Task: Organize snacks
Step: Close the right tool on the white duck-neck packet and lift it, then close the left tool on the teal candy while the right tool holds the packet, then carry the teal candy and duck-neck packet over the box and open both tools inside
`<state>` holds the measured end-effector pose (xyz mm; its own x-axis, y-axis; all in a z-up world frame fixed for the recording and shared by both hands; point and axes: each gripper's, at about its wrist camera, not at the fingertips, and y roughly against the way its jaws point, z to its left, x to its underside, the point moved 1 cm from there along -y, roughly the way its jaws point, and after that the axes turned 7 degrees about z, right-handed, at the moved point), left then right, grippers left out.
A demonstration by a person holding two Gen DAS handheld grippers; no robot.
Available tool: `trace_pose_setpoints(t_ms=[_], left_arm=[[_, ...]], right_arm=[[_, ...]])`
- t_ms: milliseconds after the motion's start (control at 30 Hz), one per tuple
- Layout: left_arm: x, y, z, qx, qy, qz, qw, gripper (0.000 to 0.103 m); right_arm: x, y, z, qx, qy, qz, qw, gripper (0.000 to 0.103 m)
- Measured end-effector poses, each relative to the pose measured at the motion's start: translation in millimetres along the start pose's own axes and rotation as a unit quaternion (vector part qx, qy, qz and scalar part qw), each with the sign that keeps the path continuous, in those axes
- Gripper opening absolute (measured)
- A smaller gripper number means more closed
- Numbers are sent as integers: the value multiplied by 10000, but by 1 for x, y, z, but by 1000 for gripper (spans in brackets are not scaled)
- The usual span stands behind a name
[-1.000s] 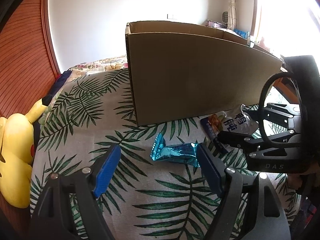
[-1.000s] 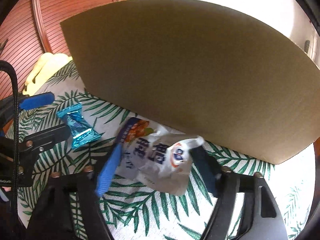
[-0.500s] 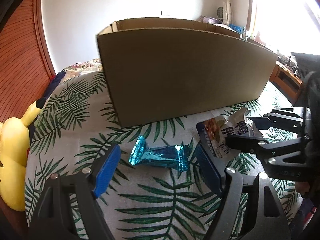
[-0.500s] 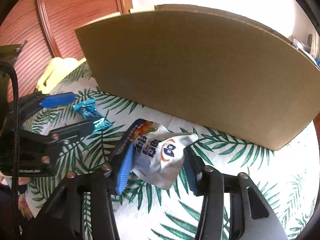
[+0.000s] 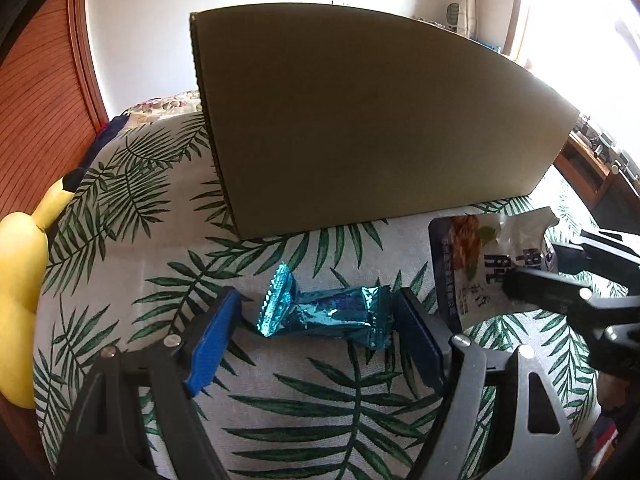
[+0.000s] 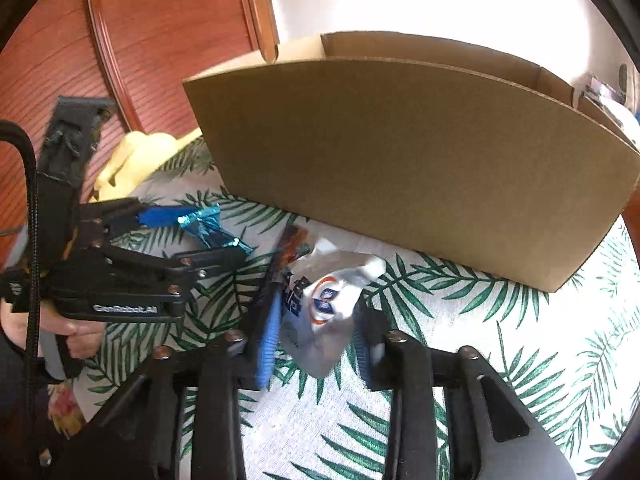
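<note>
A shiny blue candy wrapper (image 5: 328,312) lies on the leaf-print cloth between the open jaws of my left gripper (image 5: 316,328); it also shows in the right wrist view (image 6: 208,226). My right gripper (image 6: 316,332) is shut on a white and silver snack bag (image 6: 324,304) and holds it off the cloth; the bag also shows in the left wrist view (image 5: 484,256). A large open cardboard box (image 5: 368,128) stands just behind both snacks, and its near wall (image 6: 400,160) fills the right wrist view.
A yellow plush toy (image 5: 20,288) sits at the left edge of the leaf-print cloth (image 5: 304,412). A red-brown wooden panel (image 6: 160,40) stands behind on the left. A wooden desk (image 5: 592,164) is at the far right.
My right gripper has closed on the snack bag and lifted it off the cloth. My left gripper has moved forward, so its open jaws now sit on either side of the blue candy.
</note>
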<state>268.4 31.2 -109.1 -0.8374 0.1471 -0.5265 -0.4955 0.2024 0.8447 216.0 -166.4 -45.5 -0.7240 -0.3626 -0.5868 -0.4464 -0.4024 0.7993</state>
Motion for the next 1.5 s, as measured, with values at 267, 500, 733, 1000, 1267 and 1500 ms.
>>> trace_pose_setpoints(t_ms=[267, 500, 733, 1000, 1267, 1500], left_arm=[[6, 10, -5, 158, -114, -185, 9996, 39], [20, 24, -11, 126, -114, -328, 9993, 31], [22, 42, -11, 219, -73, -468, 9986, 31], [13, 63, -25, 262, -181, -695, 9971, 31], [6, 92, -35, 347, -104, -1025, 9941, 31], [-3, 117, -45, 388, -191, -1260, 9911, 31]], right_arm=[[1, 11, -2, 64, -19, -145, 9999, 25], [2, 14, -3, 68, -59, -214, 9997, 25], [4, 20, -7, 106, -112, -287, 9995, 25], [4, 34, -14, 158, -167, -422, 9988, 25], [9, 53, -16, 184, -192, -602, 9978, 26], [12, 71, -17, 203, -183, -775, 9966, 25]])
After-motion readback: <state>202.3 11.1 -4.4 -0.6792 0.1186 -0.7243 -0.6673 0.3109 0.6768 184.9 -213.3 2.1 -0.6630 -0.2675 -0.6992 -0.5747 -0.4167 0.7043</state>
